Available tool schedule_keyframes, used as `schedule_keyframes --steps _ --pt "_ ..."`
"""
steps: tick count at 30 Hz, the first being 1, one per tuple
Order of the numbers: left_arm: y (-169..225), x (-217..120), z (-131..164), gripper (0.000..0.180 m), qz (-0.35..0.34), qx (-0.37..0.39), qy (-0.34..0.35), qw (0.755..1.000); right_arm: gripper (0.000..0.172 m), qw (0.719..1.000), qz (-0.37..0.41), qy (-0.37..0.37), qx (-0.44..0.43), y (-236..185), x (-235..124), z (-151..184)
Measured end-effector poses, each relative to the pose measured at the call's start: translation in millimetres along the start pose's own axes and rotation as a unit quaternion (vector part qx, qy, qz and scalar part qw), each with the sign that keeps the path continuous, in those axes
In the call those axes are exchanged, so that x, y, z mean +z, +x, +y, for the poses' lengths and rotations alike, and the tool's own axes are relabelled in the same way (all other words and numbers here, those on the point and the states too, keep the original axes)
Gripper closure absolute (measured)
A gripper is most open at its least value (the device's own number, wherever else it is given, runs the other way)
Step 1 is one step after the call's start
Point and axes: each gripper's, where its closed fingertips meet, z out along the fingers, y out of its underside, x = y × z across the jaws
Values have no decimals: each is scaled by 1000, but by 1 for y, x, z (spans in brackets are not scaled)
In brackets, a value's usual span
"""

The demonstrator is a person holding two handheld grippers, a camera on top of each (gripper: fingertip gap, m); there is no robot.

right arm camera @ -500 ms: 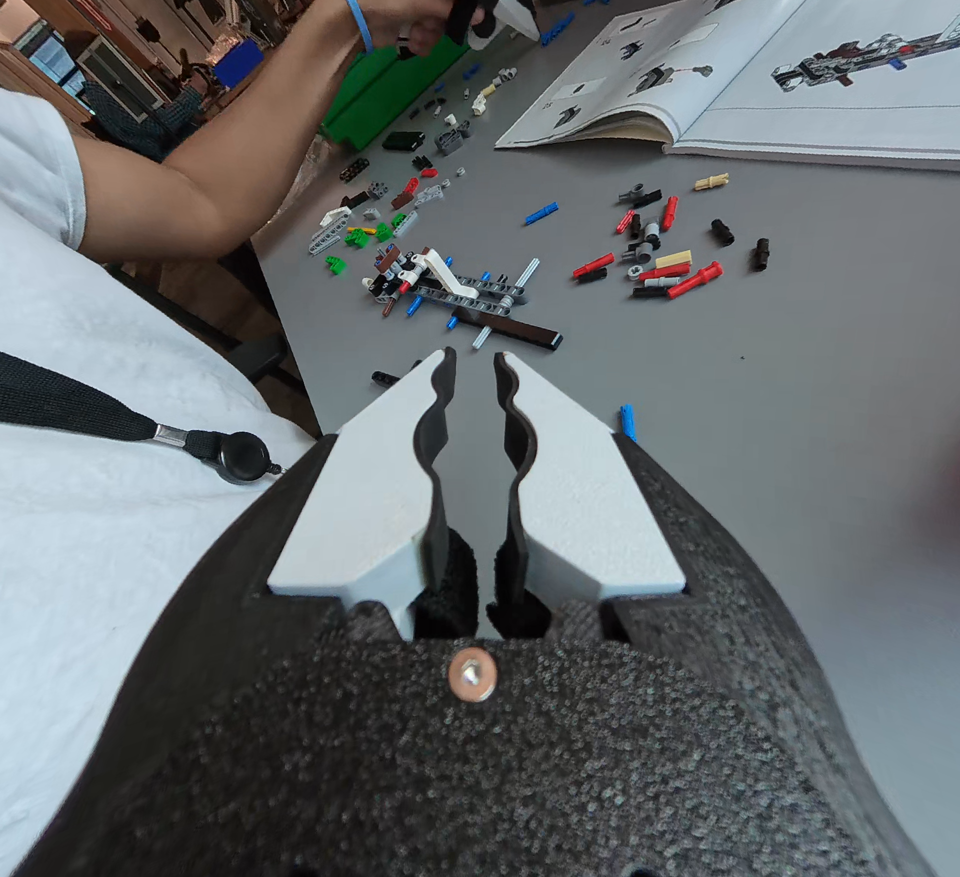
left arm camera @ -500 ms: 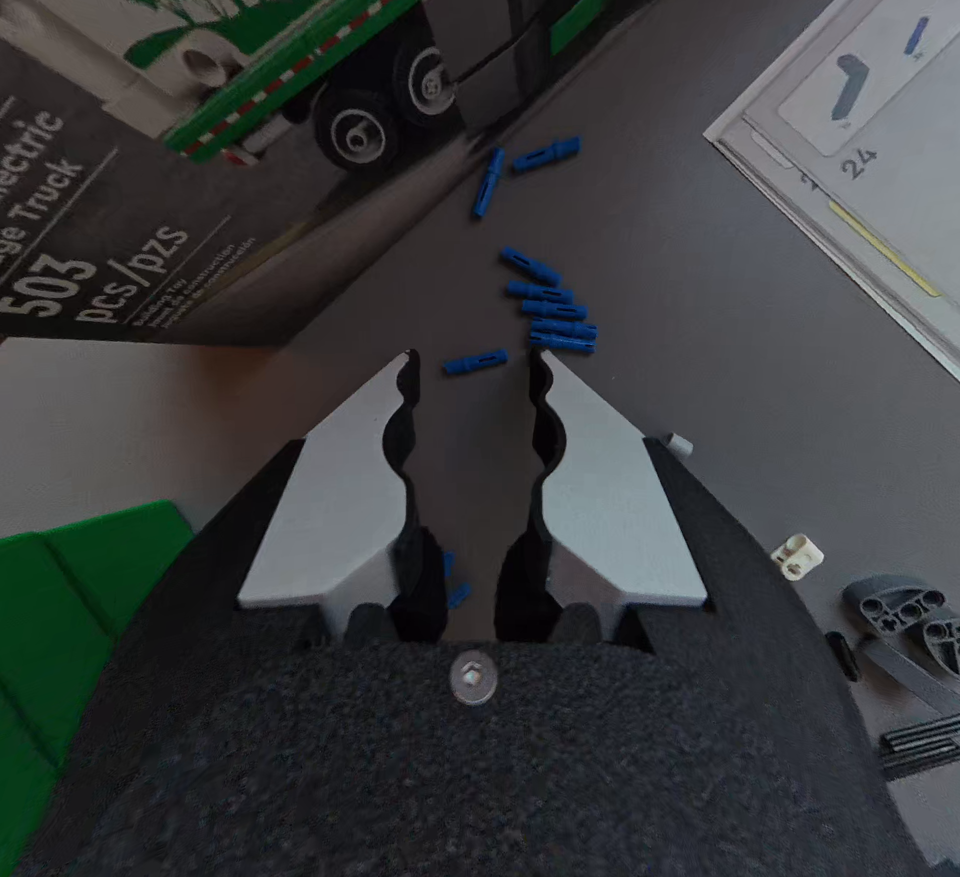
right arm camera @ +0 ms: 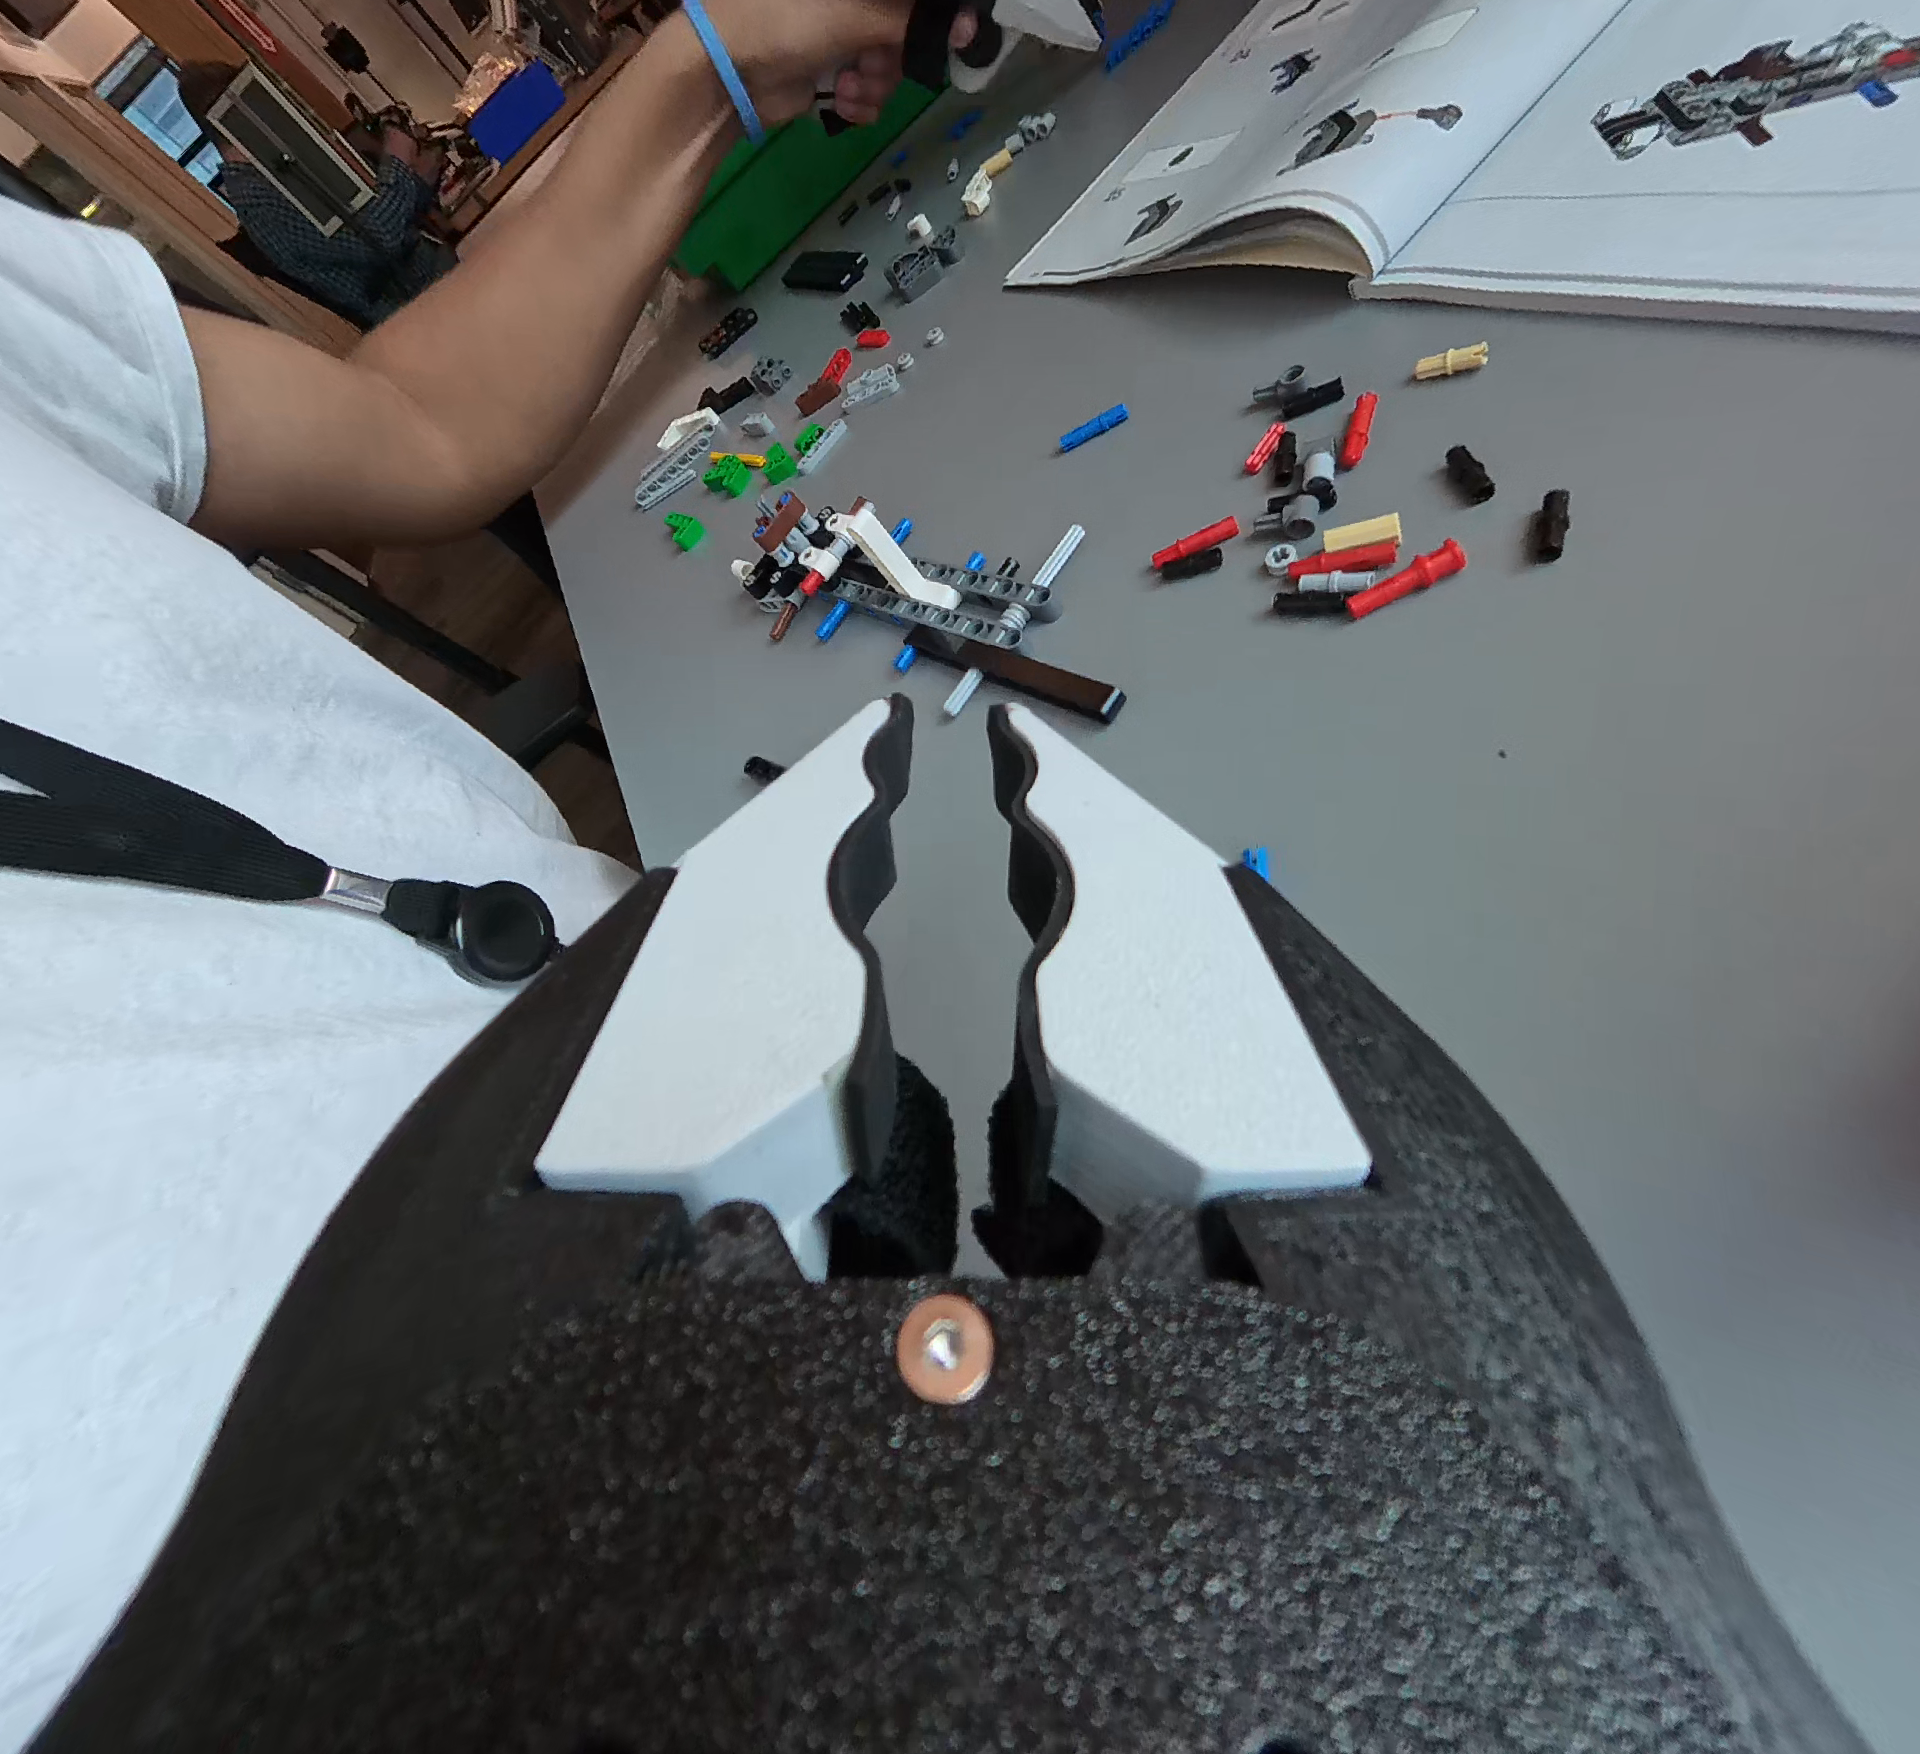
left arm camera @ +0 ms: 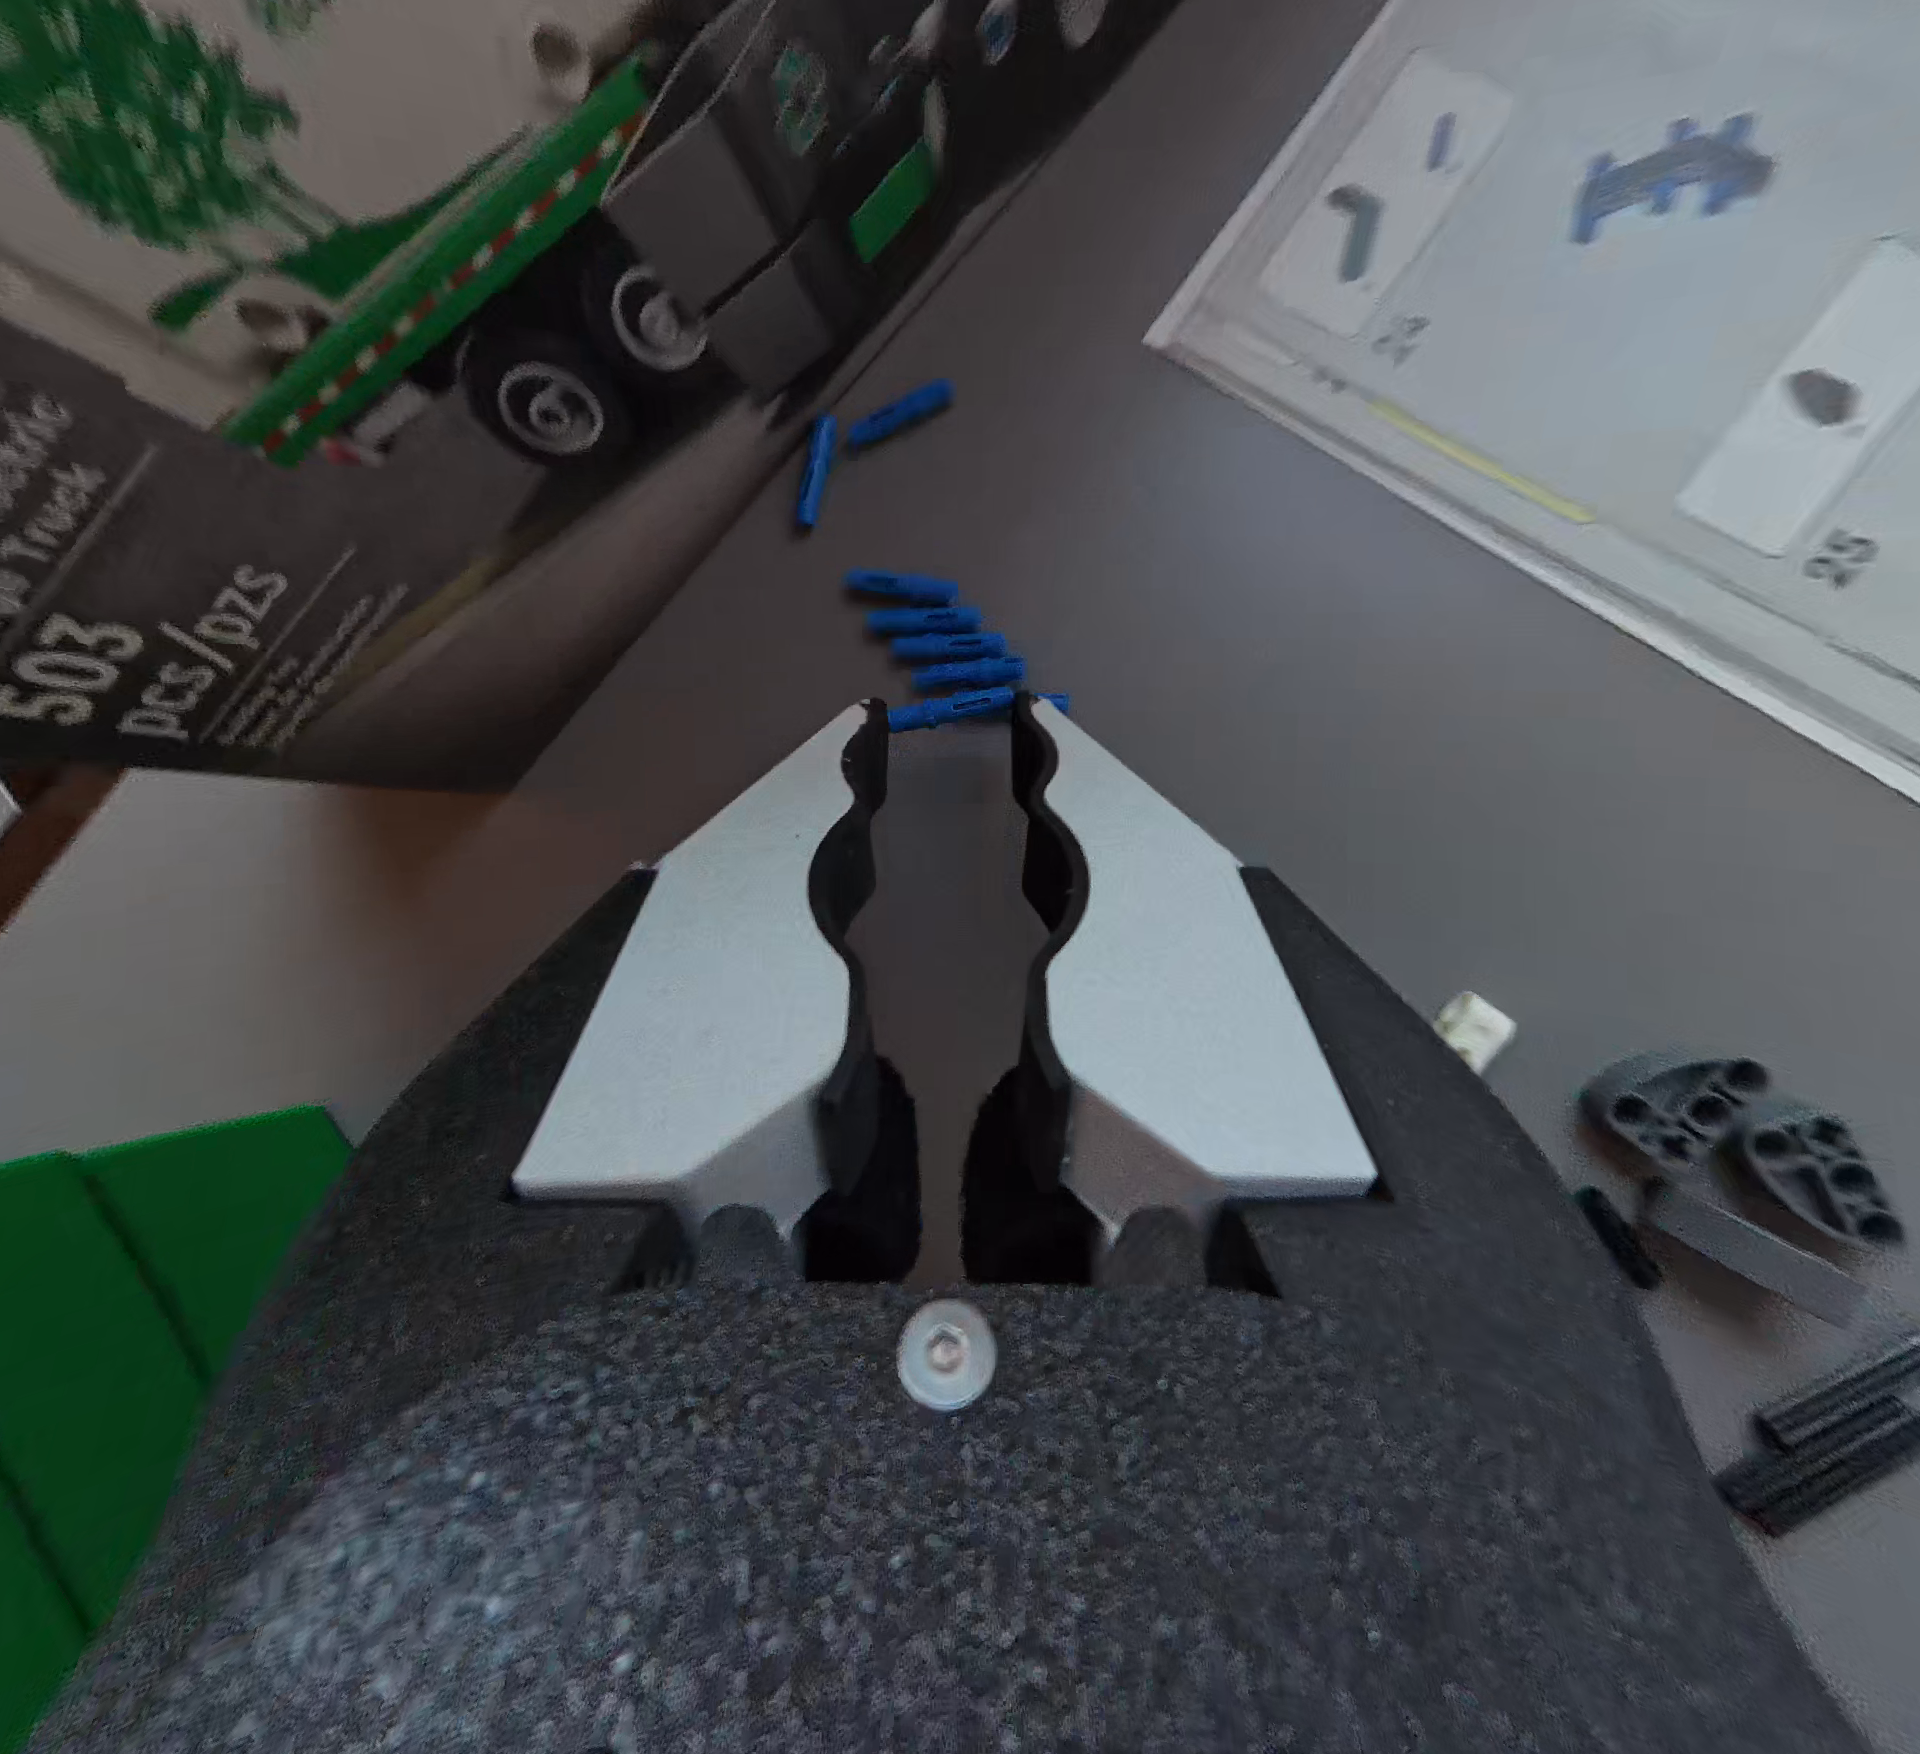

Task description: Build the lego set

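- Now my left claw (left arm camera: 951,712) brackets a blue pin (left arm camera: 948,710) on the counter (left arm camera: 1247,665) (grip unclear).
- My right claw (right arm camera: 951,717) hangs spread, bare, near a half-built model (right arm camera: 914,587).

Grey table (right arm camera: 1558,873): open instruction booklet (right arm camera: 1558,146) far right, loose bricks (right arm camera: 1340,530) mid, blue pins (left arm camera: 935,644) w/ box (left arm camera: 312,354) far left.

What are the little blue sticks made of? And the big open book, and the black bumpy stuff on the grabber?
The little blue pins look like hard moulded plastic: same shape each, smooth, even colour. The open book looks like matte paper, since its pages curve and stack in thin layers at the edge. The grabber's black body looks like rough foam or grainy plastic: pebbly, dull surface. I can't tell which.
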Motion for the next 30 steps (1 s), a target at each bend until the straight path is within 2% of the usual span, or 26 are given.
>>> schedule_keyframes --steps 2,4,6,9,11,13,16,19,21,25,26,28,30 --pt "23 -20 -21 158 -4 57 55 997 158 1000 -8 15 -1 -4 4 -12" --pt "69 -48 -49 158 14 130 133 982 159 999 -8 35 7 -3 13 -30" --pt "133 -78 -76 159 46 204 212 955 158 998 -20 60 28 -4 28 -53" --pt "226 -109 -99 158 67 320 285 901 151 989 -93 73 90 -18 59 -85" --pt "273 -124 -108 159 82 362 318 872 148 980 -161 48 111 -34 77 -93" --pt "303 -135 -114 158 100 377 343 855 148 976 -182 37 118 -40 90 -95" --pt "321 -144 -121 159 107 372 369 845 147 970 -198 34 135 -45 96 -92" --pt "330 -142 -119 158 119 370 372 843 159 965 -203 67 153 -42 86 -95" --pt "336 -139 -117 158 117 382 370 839 160 962 -207 81 156 -44 80 -95" --pt "347 -137 -115 159 115 398 368 832 161 963 -209 65 156 -48 79 -86" --pt "349 -137 -115 158 117 399 368 832 168 965 -201 60 156 -47 80 -84" --pt "353 -135 -113 158 126 395 362 835 168 971 -185 53 141 -46 78 -80" --pt "354 -126 -106 160 151 374 330 854 168 980 -154 29 126 -40 74 -71"
